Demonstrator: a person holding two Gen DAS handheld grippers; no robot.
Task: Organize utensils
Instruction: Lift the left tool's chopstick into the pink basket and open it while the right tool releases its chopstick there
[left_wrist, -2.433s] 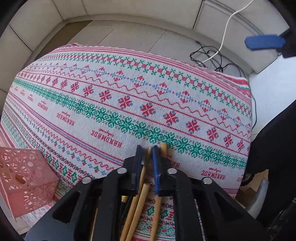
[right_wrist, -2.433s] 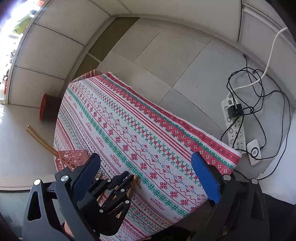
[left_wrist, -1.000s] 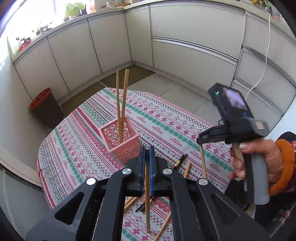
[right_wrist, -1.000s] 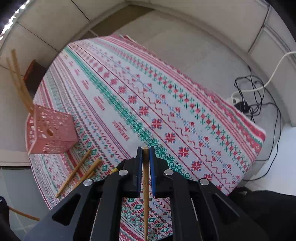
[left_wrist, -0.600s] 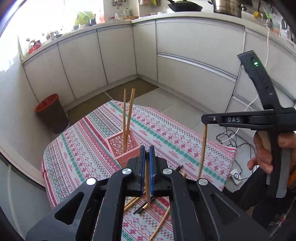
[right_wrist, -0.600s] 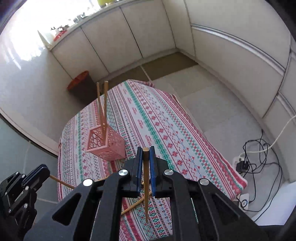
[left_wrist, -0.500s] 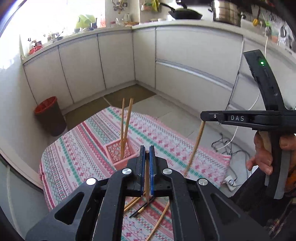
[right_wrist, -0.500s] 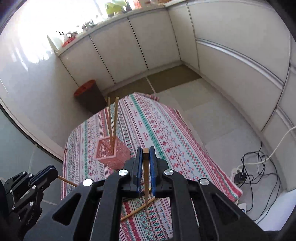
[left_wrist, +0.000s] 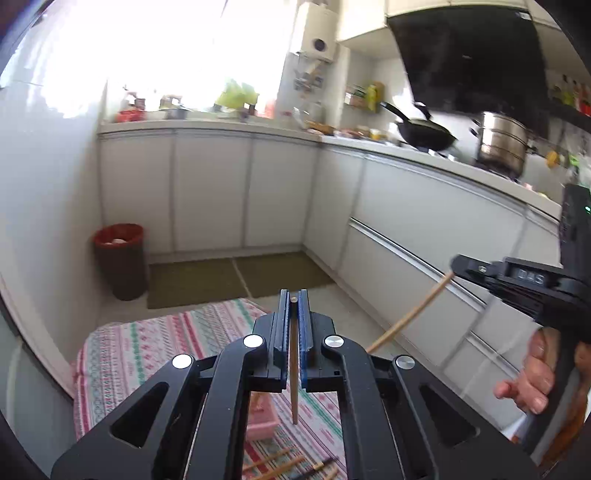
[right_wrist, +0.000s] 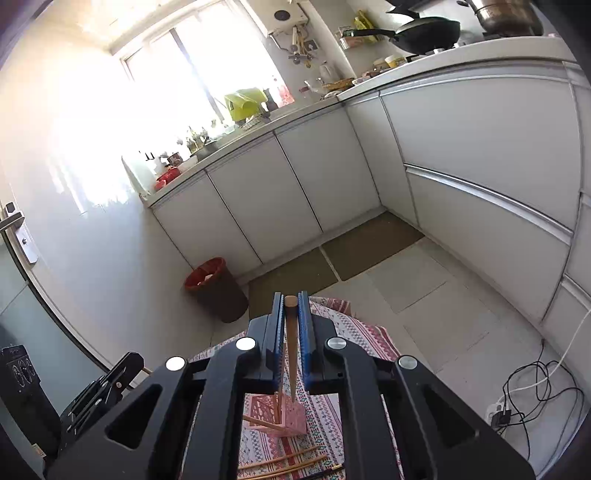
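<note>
Your left gripper (left_wrist: 293, 306) pinches a thin chopstick (left_wrist: 294, 373) between its blue pads, its tip hanging below the jaws. Your right gripper (right_wrist: 291, 302) is pressed together on a darker wooden chopstick (right_wrist: 291, 354), which also hangs downward; from the left wrist view you see that stick slanting out of its jaws. Below, on the patterned tablecloth (left_wrist: 147, 343), loose chopsticks (right_wrist: 288, 459) lie near the front edge. Just beyond them sits the pink perforated holder (right_wrist: 291, 417) with sticks already standing in it. Farther off, a red-rimmed bin (right_wrist: 214, 288) stands on the floor against the white cabinets (right_wrist: 280, 192).
</note>
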